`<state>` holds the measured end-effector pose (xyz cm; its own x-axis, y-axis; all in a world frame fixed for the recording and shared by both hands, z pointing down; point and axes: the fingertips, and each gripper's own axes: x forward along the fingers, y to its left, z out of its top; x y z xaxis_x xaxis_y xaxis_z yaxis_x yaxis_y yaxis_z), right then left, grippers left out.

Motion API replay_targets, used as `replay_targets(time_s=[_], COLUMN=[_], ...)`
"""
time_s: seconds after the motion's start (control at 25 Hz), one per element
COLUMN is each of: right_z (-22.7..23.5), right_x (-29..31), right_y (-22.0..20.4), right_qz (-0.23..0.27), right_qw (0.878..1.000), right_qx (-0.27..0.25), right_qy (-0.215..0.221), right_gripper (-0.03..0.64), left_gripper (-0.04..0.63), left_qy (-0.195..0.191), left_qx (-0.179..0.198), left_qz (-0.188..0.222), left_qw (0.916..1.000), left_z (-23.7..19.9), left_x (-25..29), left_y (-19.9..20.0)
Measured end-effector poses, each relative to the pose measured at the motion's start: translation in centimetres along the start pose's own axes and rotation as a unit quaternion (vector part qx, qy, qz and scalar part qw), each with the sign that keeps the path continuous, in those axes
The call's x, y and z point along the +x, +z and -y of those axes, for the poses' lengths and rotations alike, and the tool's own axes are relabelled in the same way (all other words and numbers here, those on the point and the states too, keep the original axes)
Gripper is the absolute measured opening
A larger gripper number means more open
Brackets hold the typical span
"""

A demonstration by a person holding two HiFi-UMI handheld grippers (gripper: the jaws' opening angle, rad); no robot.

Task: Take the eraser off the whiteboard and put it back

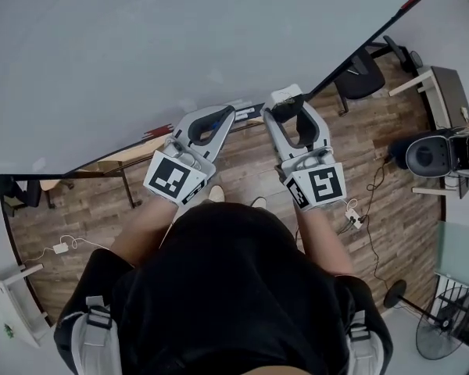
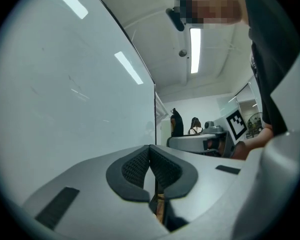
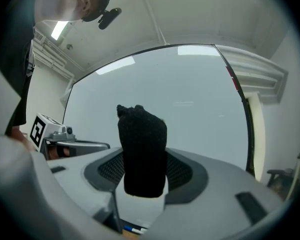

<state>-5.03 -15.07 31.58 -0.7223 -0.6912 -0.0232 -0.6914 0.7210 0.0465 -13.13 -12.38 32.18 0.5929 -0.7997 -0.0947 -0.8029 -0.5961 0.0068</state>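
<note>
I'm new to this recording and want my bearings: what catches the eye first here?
The black eraser stands clamped in the right gripper, in front of the big whiteboard. The left gripper, beside it, is shut and empty.

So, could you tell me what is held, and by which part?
The right gripper grips the black eraser by its near end; the left gripper holds nothing.

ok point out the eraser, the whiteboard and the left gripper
eraser (image 3: 141, 151), right gripper view, middle of its black body
whiteboard (image 3: 190, 104), right gripper view, bare surface
left gripper (image 2: 150, 149), left gripper view, where its jaws meet
</note>
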Motion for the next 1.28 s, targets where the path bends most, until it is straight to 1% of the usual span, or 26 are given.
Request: replay_targets(time_s=[0.24, 0.4, 0.52, 0.88, 1.12, 1.28], right_z=[-0.1, -0.1, 0.2, 1.1, 1.5, 1.9], right_x=[-2.0, -3.8, -5.0, -6.9, -8.1, -9.0], right_y=[0.0, 0.0, -0.1, -1.2, -2.2, -2.6], right_qz=[0.008, 0.013, 0.015, 0.013, 0.004, -0.001], right_qw=[0.999, 0.997, 0.996, 0.994, 0.993, 0.993], right_qx=[0.0, 0.0, 0.004, 0.011, 0.016, 0.018], right_qy=[0.048, 0.074, 0.087, 0.109, 0.117, 0.114], right_gripper=[0.22, 0.22, 0.221, 0.221, 0.221, 0.221], left_gripper=[-0.005, -0.005, -0.005, -0.005, -0.005, -0.005], left_qy=[0.036, 0.06, 0.071, 0.072, 0.064, 0.06], left_qx=[0.007, 0.011, 0.017, 0.023, 0.021, 0.02], left_qz=[0.0, 0.0, -0.003, -0.012, -0.024, -0.025], left_qw=[0.9993, 0.9981, 0.9973, 0.9971, 0.9974, 0.9977], left_z=[2.4, 4.2, 5.3, 8.0, 9.5, 10.3], left_x=[-0.2, -0.5, -0.4, -0.4, 0.0, 0.4], left_y=[0.2, 0.4, 0.4, -1.0, -2.1, -2.1])
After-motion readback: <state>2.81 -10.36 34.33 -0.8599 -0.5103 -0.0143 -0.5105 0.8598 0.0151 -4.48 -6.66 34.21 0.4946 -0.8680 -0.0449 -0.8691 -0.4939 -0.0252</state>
